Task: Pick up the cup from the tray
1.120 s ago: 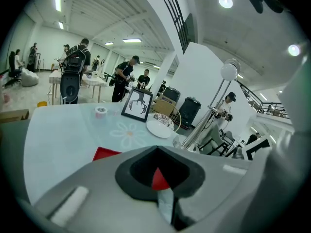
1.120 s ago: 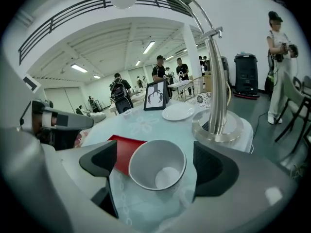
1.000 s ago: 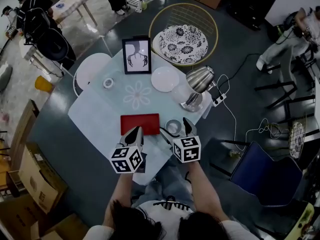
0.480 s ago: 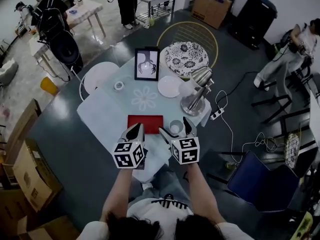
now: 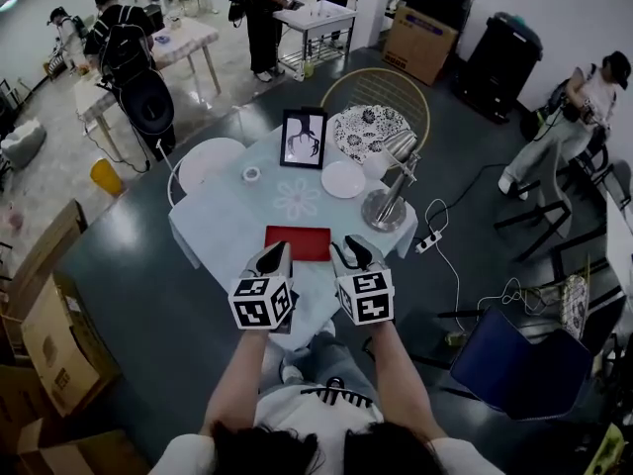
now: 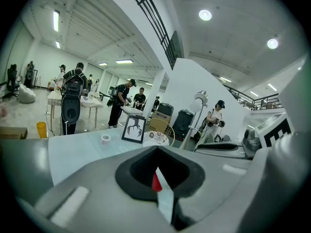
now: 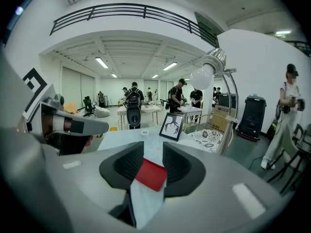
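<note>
A red tray (image 5: 297,242) lies flat near the front edge of the pale table (image 5: 213,228). No cup shows in any view; the spot just right of the tray is covered by my right gripper (image 5: 349,253). That gripper hovers at the tray's right front corner, and its jaws stand a little apart. Between them the right gripper view shows the red tray (image 7: 151,174) and bare table. My left gripper (image 5: 274,256) hangs over the tray's left front corner. Only a thin slit shows between its jaws, which hold nothing.
Farther back on the table are a framed picture (image 5: 304,139), a white plate (image 5: 343,179), a tape roll (image 5: 251,174) and a chrome lamp (image 5: 388,201). A patterned plate (image 5: 371,127) rests on a wire chair. A white stool (image 5: 211,156), boxes and several people surround the table.
The head view has pulled back and shows more of the room. The metal cup, seen right of the tray between the right gripper's fingers, is now hidden. Those fingers look closer together.
</note>
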Demonstrator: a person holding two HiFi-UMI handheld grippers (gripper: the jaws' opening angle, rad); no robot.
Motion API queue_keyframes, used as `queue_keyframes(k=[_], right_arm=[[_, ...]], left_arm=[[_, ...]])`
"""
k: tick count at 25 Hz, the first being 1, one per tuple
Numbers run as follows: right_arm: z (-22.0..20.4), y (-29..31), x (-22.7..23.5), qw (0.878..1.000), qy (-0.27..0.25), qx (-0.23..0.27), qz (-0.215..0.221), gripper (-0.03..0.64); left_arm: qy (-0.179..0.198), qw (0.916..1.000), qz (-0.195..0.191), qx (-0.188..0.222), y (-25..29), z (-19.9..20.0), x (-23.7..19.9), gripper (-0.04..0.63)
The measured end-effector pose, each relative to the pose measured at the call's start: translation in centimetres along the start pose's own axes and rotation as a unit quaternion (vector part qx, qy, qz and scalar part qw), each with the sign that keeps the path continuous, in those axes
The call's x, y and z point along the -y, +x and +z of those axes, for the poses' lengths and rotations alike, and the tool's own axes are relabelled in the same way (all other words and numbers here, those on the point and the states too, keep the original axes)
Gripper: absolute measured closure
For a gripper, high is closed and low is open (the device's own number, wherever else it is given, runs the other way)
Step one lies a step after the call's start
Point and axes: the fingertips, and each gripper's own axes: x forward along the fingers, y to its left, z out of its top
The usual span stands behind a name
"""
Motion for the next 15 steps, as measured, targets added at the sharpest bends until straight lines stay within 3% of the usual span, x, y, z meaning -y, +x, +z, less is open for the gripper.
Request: queue_keyframes(k=[3, 15], right_arm=[[0.8, -1.2, -1.0, 1.000, 0.008, 0.017, -0.001, 0.591], [0.1, -3.7, -4.9, 0.999, 0.031, 0.011, -0.004, 0.595]], left_arm=[[0.011, 0.9999, -0.011, 0.006, -1.4, 0.1, 0.7, 0.595], [0.021, 0.9995, -0.004, 0.021, -5.3, -0.4, 1.5, 0.595]])
